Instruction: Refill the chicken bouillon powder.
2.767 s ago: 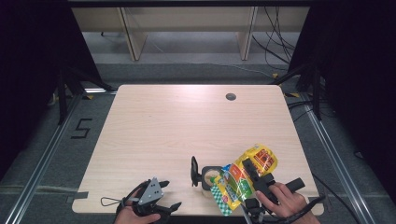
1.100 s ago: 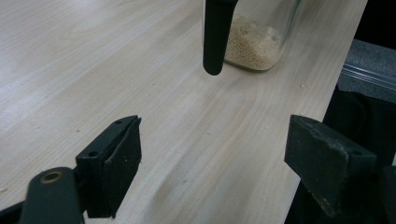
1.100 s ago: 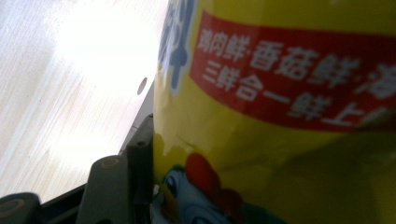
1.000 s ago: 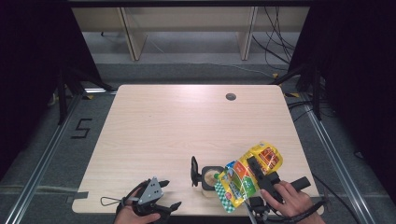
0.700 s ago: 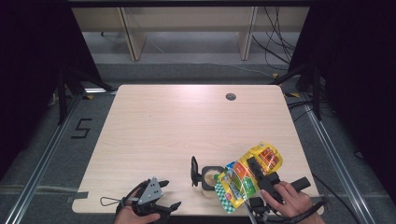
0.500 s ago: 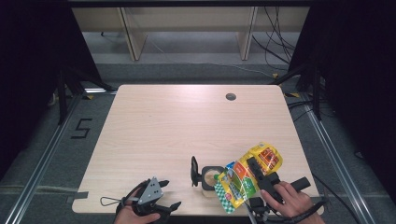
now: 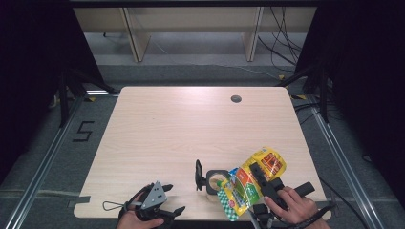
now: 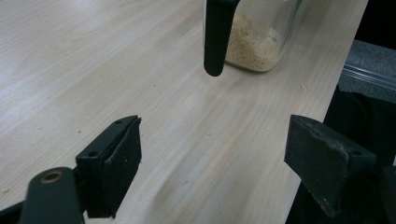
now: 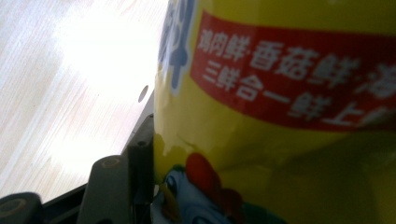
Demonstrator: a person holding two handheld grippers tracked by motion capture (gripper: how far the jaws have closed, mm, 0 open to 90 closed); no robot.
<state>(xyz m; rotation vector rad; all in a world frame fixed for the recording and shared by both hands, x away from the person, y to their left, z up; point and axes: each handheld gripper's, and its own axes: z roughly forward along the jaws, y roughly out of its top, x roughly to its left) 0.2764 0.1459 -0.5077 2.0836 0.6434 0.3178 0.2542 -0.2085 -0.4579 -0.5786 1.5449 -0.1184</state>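
You've got the wide pale wooden surface (image 7: 181, 129) almost bare, with all the action crowded at its near right edge. Biggest piece in play is the yellow seasoning bag (image 7: 253, 179), tilted with its lower end dipping toward the glass jar (image 7: 215, 180) just to its left, so this reads as the pouring step: granules going from bag into jar. Your right tongs (image 7: 260, 174) are pinching that bag across its middle, and in the right gripper view one black pad lies flat against the glossy yellow film (image 9: 289, 140). The jar stands upright on the surface, its black hinged lid (image 7: 198, 174) swung open to the left, and in the left gripper view a layer of pale granules (image 8: 250, 44) already sits at its bottom. Your left tongs (image 7: 167, 198) rest at the near edge, well apart from the jar, jaws spread wide with only bare wood between them. Next move, by my read: keep the bag's mouth right over the jar opening and tip with care, or grains scatter; bringing the idle left tongs over to steady the jar would help.
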